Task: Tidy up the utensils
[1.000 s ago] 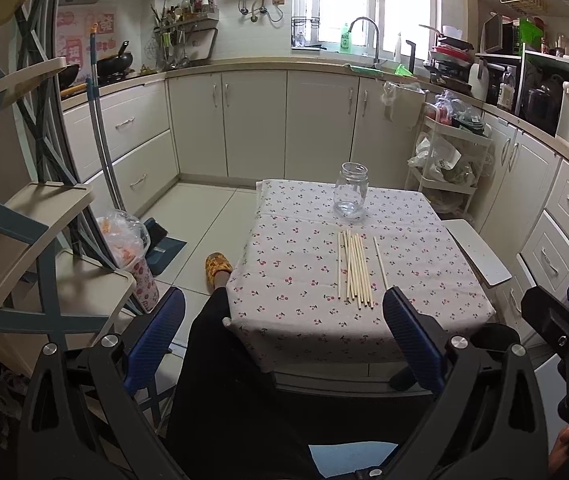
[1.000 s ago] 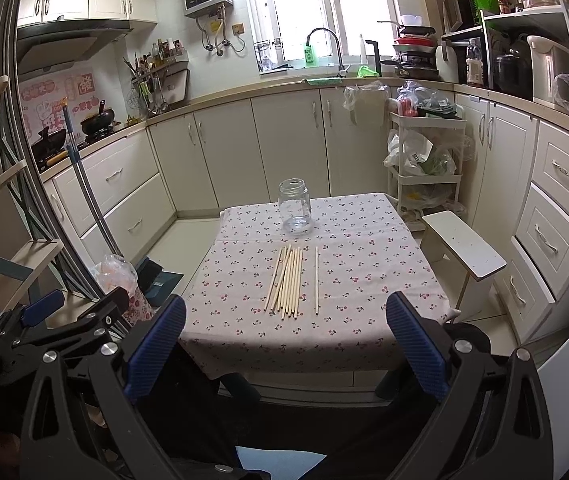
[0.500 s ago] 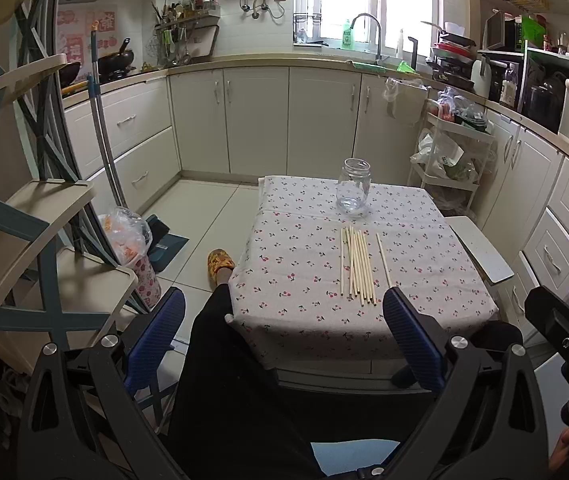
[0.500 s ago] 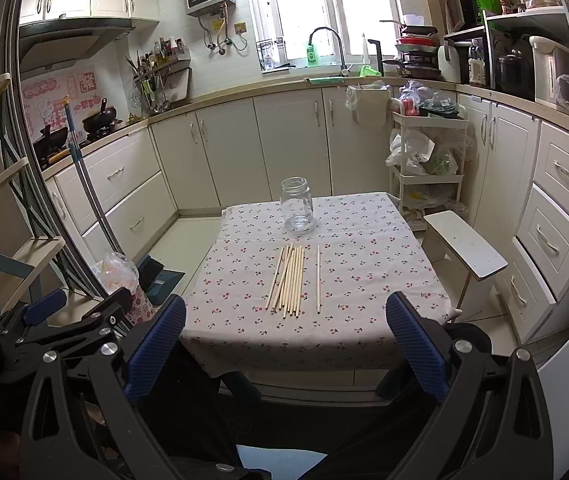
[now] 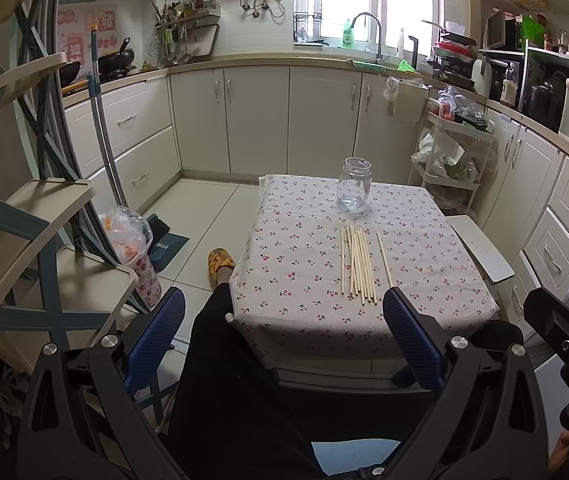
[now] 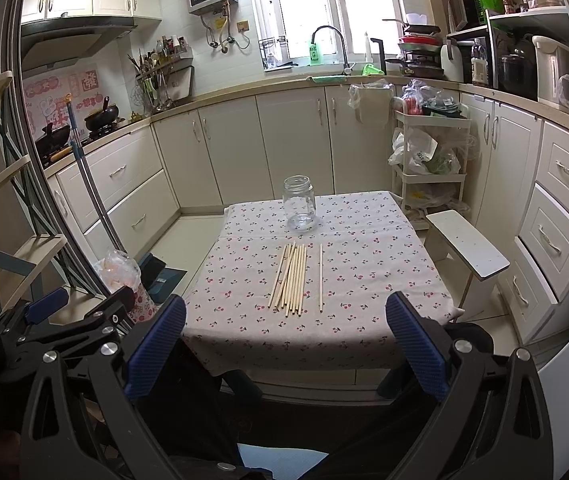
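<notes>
Kitchen: cream cabinets ran along the far and side walls, with a window above the sink at 12 o'clock.
Table: small, square, covered by a pale cloth printed with red cherries, standing in the middle of the tiled floor.
Chopsticks: a loose bundle of pale wooden sticks lay flat near the table's centre, pointing toward 12 o'clock; one single stick lay apart at the bundle's 3 o'clock side.
Jar: clear glass, upright, lidless, at 12 o'clock from the chopsticks, near but not touching them.
Left gripper: black frame with blue-padded fingers spread wide apart, holding nothing, low at 6 o'clock before the table edge.
Right gripper: same build, fingers wide apart and empty, also at 6 o'clock short of the table.
Person: a dark trouser leg and a yellow patterned slipper at the table's 9 o'clock side.
Stool: white, at the table's 3 o'clock.
</notes>
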The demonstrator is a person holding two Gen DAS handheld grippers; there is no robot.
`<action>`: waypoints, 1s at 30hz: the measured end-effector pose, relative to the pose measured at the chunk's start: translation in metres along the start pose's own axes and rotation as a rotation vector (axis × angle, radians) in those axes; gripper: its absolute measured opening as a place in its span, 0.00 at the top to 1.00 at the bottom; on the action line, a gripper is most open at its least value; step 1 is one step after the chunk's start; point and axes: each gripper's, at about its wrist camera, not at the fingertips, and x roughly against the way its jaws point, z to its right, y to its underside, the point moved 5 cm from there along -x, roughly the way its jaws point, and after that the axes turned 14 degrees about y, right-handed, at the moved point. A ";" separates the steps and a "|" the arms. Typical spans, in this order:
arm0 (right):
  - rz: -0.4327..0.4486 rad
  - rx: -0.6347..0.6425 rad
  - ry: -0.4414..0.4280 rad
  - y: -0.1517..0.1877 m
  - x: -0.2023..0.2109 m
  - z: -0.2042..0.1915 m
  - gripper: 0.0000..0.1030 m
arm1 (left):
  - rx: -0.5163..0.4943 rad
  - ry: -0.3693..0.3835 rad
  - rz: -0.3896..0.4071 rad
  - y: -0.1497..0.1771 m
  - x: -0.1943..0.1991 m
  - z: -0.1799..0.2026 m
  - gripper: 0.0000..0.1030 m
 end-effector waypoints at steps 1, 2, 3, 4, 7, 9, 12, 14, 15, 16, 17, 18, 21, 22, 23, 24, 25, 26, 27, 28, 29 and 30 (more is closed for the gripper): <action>0.000 -0.001 0.001 0.000 0.000 0.000 0.06 | 0.000 0.000 0.000 0.000 0.000 -0.001 0.08; 0.000 0.000 -0.001 0.000 0.000 0.000 0.06 | 0.000 0.000 0.001 0.000 0.000 0.000 0.08; 0.000 0.000 -0.002 0.000 0.000 0.001 0.07 | -0.001 0.000 0.001 0.000 0.000 0.000 0.08; 0.000 0.001 -0.004 0.000 0.000 0.001 0.06 | -0.001 0.001 0.001 0.000 0.000 0.000 0.08; 0.001 0.000 -0.005 0.000 0.000 0.001 0.06 | 0.001 0.000 -0.001 0.000 0.000 0.000 0.08; 0.000 0.004 -0.009 0.000 0.001 0.000 0.06 | 0.000 0.000 0.000 0.000 0.000 0.001 0.08; -0.003 0.005 -0.012 0.001 0.001 -0.002 0.07 | 0.000 0.000 0.000 0.000 0.000 0.001 0.08; -0.004 0.005 -0.013 0.001 0.001 -0.002 0.06 | 0.001 0.000 -0.001 0.000 0.000 0.000 0.08; -0.005 0.004 -0.013 0.001 0.001 -0.002 0.06 | 0.001 0.000 -0.001 0.001 0.000 0.001 0.08; -0.004 0.005 -0.013 0.000 0.000 -0.002 0.06 | 0.001 0.000 -0.001 0.001 -0.001 0.000 0.08; -0.004 0.005 -0.012 0.001 0.000 -0.002 0.06 | 0.001 0.000 -0.001 0.001 0.000 0.001 0.08; -0.004 0.005 -0.012 0.001 0.000 -0.002 0.06 | 0.000 0.000 0.000 0.000 0.000 0.001 0.08; -0.004 0.005 -0.014 0.000 0.000 -0.002 0.06 | 0.001 0.000 -0.001 0.001 -0.001 0.000 0.08; -0.003 0.005 -0.013 0.000 0.000 -0.002 0.06 | 0.001 0.000 -0.001 0.001 -0.001 0.000 0.08; -0.002 0.004 -0.012 0.000 0.000 -0.002 0.06 | 0.000 0.000 -0.001 0.000 0.000 0.001 0.08; -0.001 0.003 -0.012 0.000 0.000 -0.002 0.06 | 0.001 0.000 0.000 0.000 -0.001 0.000 0.08; -0.001 0.003 -0.013 -0.001 0.000 -0.001 0.06 | 0.000 0.000 -0.001 0.000 0.000 0.001 0.08; -0.001 0.002 -0.013 -0.001 0.000 -0.001 0.07 | 0.000 0.000 -0.001 0.000 -0.001 0.001 0.08; -0.001 0.002 -0.013 -0.001 0.000 -0.001 0.06 | 0.000 0.000 -0.001 0.000 -0.001 0.000 0.08; -0.001 0.003 -0.013 0.000 0.000 -0.001 0.06 | 0.001 0.000 -0.001 0.000 0.000 0.001 0.08; -0.001 0.003 -0.014 -0.001 0.000 -0.001 0.06 | 0.001 0.000 -0.001 0.000 0.000 0.001 0.08; -0.001 0.003 -0.014 0.000 0.000 -0.001 0.06 | 0.002 0.000 -0.001 0.001 -0.001 0.000 0.08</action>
